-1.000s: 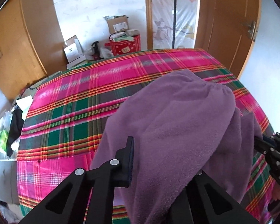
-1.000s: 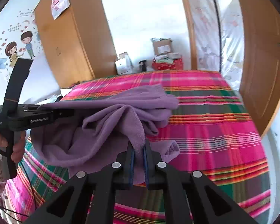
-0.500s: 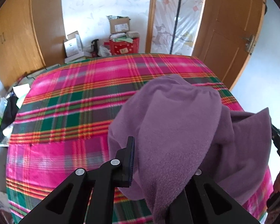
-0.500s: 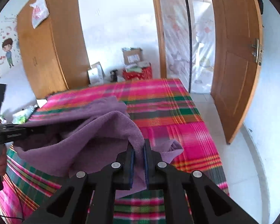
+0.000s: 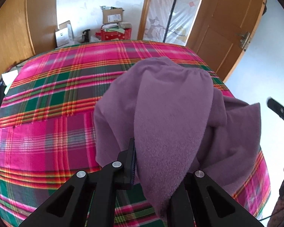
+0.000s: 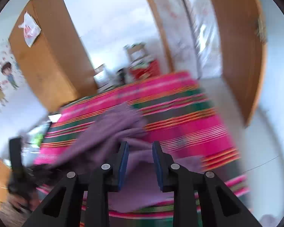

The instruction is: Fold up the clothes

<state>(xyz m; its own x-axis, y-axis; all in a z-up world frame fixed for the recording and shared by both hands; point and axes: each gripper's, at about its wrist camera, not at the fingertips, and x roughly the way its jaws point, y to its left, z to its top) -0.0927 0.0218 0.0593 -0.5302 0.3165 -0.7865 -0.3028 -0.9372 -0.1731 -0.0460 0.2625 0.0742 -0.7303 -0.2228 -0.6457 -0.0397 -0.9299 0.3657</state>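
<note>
— Fleece garment [image 5: 172,117], purple: where does it lie from the fingers?

— Draped over the left gripper [image 5: 159,162], whose fingers stand apart with cloth between them; whether they pinch it, I cannot tell. It runs lengthwise away toward the plaid bedspread [image 5: 56,94].

— And the right gripper [image 6: 140,157]?

— Fingers spread, holding nothing, the garment just ahead; that view is blurred.

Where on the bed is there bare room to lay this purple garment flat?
Bare plaid bedspread spreads left of the purple garment, toward the wardrobe, and beyond it toward the cardboard boxes. The bed's right edge near the door is crowded by the draped cloth.
</note>
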